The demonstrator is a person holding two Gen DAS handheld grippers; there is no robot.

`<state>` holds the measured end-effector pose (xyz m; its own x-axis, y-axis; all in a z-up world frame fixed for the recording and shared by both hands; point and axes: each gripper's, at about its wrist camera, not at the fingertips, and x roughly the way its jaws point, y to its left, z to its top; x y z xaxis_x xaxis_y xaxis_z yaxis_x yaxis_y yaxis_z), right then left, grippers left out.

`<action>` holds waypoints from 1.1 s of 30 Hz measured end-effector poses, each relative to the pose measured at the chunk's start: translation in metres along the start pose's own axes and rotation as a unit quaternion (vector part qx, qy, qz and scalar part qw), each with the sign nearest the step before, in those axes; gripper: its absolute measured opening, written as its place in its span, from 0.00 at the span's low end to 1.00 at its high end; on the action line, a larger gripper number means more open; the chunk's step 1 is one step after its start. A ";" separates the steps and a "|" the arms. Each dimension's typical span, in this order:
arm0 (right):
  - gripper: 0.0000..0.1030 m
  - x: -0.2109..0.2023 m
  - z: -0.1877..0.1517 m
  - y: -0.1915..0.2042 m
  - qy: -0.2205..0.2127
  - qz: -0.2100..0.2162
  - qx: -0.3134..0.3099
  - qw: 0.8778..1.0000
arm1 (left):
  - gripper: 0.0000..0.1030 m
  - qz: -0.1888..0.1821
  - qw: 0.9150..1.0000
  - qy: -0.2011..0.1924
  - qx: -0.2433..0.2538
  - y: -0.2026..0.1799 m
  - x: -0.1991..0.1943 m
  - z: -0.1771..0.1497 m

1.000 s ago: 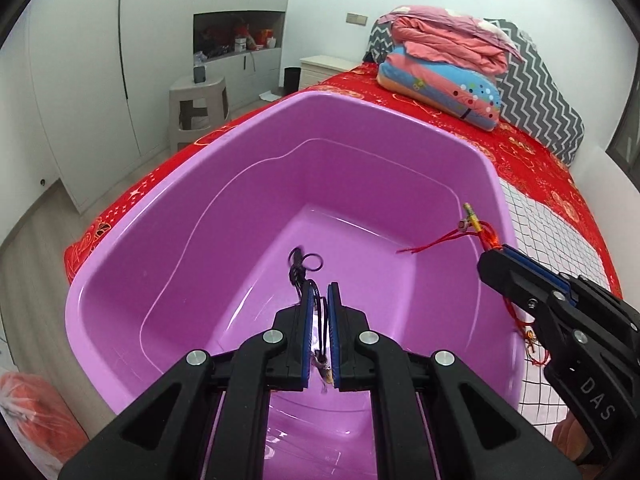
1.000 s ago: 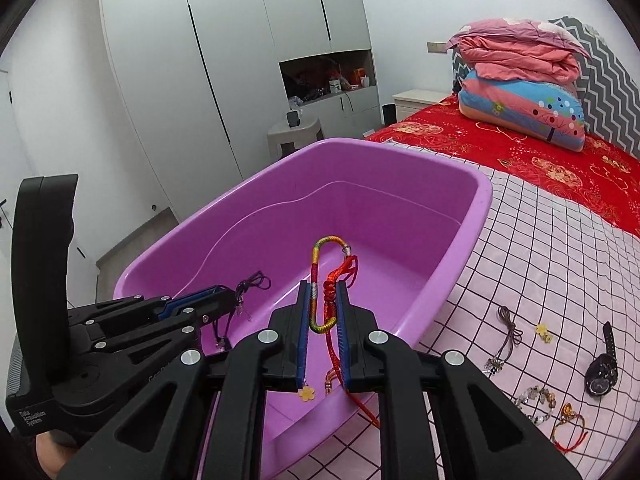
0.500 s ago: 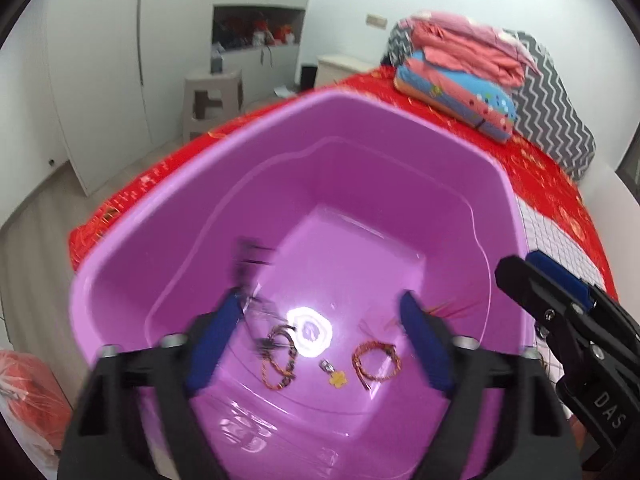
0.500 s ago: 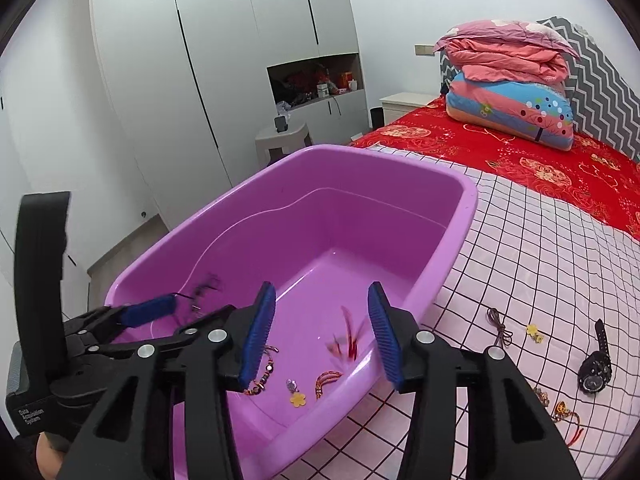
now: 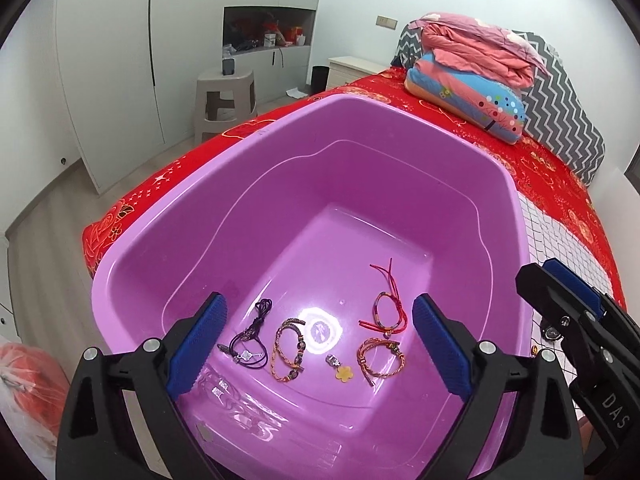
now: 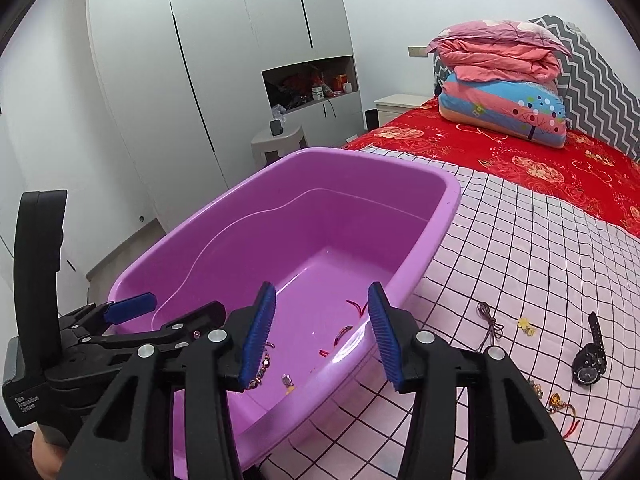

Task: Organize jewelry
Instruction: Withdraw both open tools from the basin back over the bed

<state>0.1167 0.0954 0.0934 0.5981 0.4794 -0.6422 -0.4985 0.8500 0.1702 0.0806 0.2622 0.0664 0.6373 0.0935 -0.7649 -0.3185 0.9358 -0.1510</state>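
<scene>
Bracelets (image 5: 379, 356) and a black cord (image 5: 250, 338) lay on the floor of the purple tub (image 5: 304, 128). Above it, the left gripper (image 5: 318, 344) and right gripper (image 6: 322, 334) hung spread, empty. A watch (image 6: 590, 354) and brown cord (image 6: 490, 324) remained on the checked sheet (image 6: 520, 248) beside the tub.

Left gripper (image 5: 316, 344) jaws wide apart above basin (image 5: 168, 240) holding perhaps five bracelets (image 5: 288, 348).
</scene>
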 end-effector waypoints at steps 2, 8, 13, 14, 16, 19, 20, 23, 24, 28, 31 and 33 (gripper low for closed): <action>0.45 -0.002 0.001 -0.002 -0.002 0.000 0.002 1.000 | 0.89 0.001 1.000 0.000 0.001 -0.001 -0.002 -0.002; 0.45 -0.011 -0.001 -0.010 -0.008 -0.002 0.009 1.000 | 0.89 0.002 1.000 -0.001 0.006 -0.006 -0.008 -0.004; 0.45 -0.021 -0.007 -0.015 -0.010 -0.002 0.015 1.000 | 0.89 0.004 1.000 -0.005 0.011 -0.013 -0.015 -0.009; 0.45 -0.022 -0.009 -0.017 -0.011 -0.003 0.016 1.000 | 0.89 0.004 1.000 -0.006 0.013 -0.016 -0.017 -0.010; 0.45 -0.027 -0.013 -0.021 -0.012 -0.004 0.020 1.000 | 0.89 0.003 1.000 -0.006 0.016 -0.020 -0.019 -0.012; 0.45 -0.034 -0.018 -0.027 -0.013 -0.007 0.026 1.000 | 0.89 0.002 1.000 -0.004 0.023 -0.026 -0.021 -0.014; 0.45 -0.036 -0.020 -0.028 -0.014 -0.008 0.027 1.000 | 0.89 0.002 1.000 -0.004 0.025 -0.029 -0.023 -0.016; 0.45 -0.043 -0.026 -0.032 -0.016 -0.011 0.031 0.999 | 0.89 0.001 0.999 -0.006 0.032 -0.036 -0.027 -0.019; 0.45 -0.046 -0.028 -0.034 -0.016 -0.012 0.033 0.999 | 0.89 0.001 0.999 -0.006 0.035 -0.039 -0.028 -0.020; 0.45 -0.056 -0.035 -0.043 -0.017 -0.015 0.039 0.999 | 0.89 -0.004 0.999 -0.005 0.046 -0.053 -0.034 -0.027; 0.45 -0.064 -0.042 -0.050 -0.017 -0.018 0.048 0.999 | 0.89 -0.005 0.998 -0.007 0.057 -0.062 -0.040 -0.033; 0.45 -0.070 -0.047 -0.055 -0.018 -0.021 0.051 0.998 | 0.90 -0.005 0.998 -0.008 0.065 -0.069 -0.044 -0.038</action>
<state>0.0730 0.0049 0.0939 0.6402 0.4484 -0.6238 -0.4067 0.8867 0.2199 0.0481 0.1810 0.0864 0.6511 0.0875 -0.7539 -0.2189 0.9728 -0.0762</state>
